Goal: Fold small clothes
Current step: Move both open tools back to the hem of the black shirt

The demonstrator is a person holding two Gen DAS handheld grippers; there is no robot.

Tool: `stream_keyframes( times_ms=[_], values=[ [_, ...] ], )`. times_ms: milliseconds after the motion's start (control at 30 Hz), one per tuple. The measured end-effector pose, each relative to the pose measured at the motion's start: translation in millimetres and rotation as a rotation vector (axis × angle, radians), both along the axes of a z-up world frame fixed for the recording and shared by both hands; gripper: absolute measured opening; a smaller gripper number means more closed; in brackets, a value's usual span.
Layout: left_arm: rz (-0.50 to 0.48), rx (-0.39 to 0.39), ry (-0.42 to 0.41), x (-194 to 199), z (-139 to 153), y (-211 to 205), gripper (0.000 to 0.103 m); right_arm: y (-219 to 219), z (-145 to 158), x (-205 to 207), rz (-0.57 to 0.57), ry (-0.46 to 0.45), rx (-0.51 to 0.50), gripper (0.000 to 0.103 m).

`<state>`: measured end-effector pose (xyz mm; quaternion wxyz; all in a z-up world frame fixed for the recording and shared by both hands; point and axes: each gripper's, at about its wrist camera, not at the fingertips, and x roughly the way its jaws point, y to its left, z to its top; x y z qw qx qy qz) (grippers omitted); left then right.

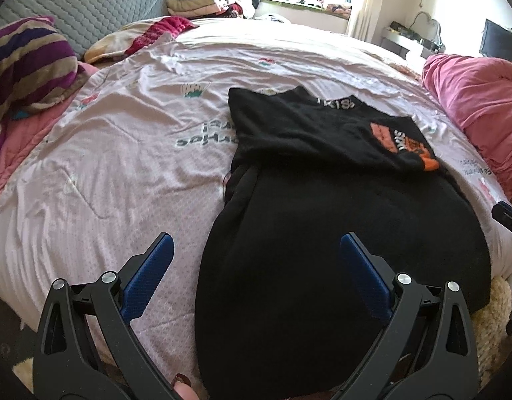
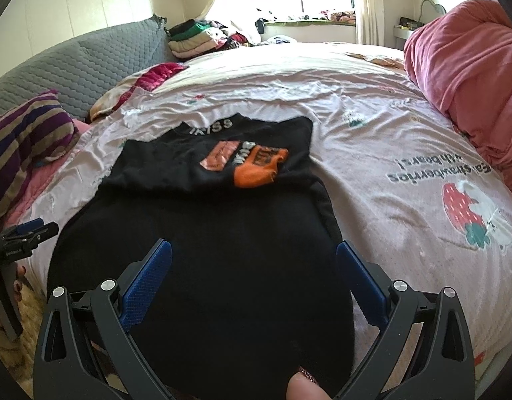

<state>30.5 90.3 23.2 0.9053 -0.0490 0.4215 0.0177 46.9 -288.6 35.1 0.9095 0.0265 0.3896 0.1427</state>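
Left tongs [image 1: 254, 246] and right tongs [image 2: 254, 251] spread wide, empty, at the black sweater's [image 2: 202, 253] near hem; pink bedsheet [image 1: 122, 166] lies bare on both sides.

The black garment [image 1: 339, 250] near hem is cut off by the frame's lower edge; its collar lettering [image 2: 211, 126] is partly illegible.

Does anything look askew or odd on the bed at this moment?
Nothing is spilled or damaged. The black top lies lengthwise on the pink bedsheet, and its orange patch sits skewed, as if on a folded-in part. Both the left gripper and right gripper hang open.
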Motion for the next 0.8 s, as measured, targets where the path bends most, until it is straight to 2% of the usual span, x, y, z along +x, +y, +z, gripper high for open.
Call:
stream_keyframes(
  times_ms=[267,533,800],
  values=[
    [0.008,0.009,0.031,-6.5,-8.6,1.6,0.093,-6.8,-14.0,-9.9,0.006,0.036,-0.006,0.098],
    [0.011,-0.009,0.098,-18.2,-28.1,6.1,0.093,-12.5,-28.9,-21.9,0.024,0.079,-0.018,0.098],
    [0.01,-0.094,0.148,-44.9,-39.9,23.9,0.093,-21.0,-39.2,-36.5,0.031,0.101,-0.038,0.098]
  ],
)
